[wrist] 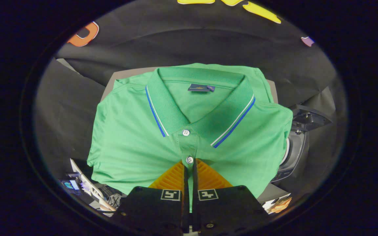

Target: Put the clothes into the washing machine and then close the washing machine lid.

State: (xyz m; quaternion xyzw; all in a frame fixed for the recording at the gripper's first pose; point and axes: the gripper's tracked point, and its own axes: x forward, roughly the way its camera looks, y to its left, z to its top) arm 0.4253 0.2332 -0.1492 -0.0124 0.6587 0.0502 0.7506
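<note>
Green folded polo shirt (189, 131) in gripper (189, 164)

No legible text, brand, or number can be made out. A dark neck label (201, 88) sits inside the collar of the green polo shirt (189, 131), but its marking is too small to make out. Each arm of the tongs (189, 165), closed on the shirt's placket, bears a square black-and-white coded marker (170, 195) rather than writing.
</note>
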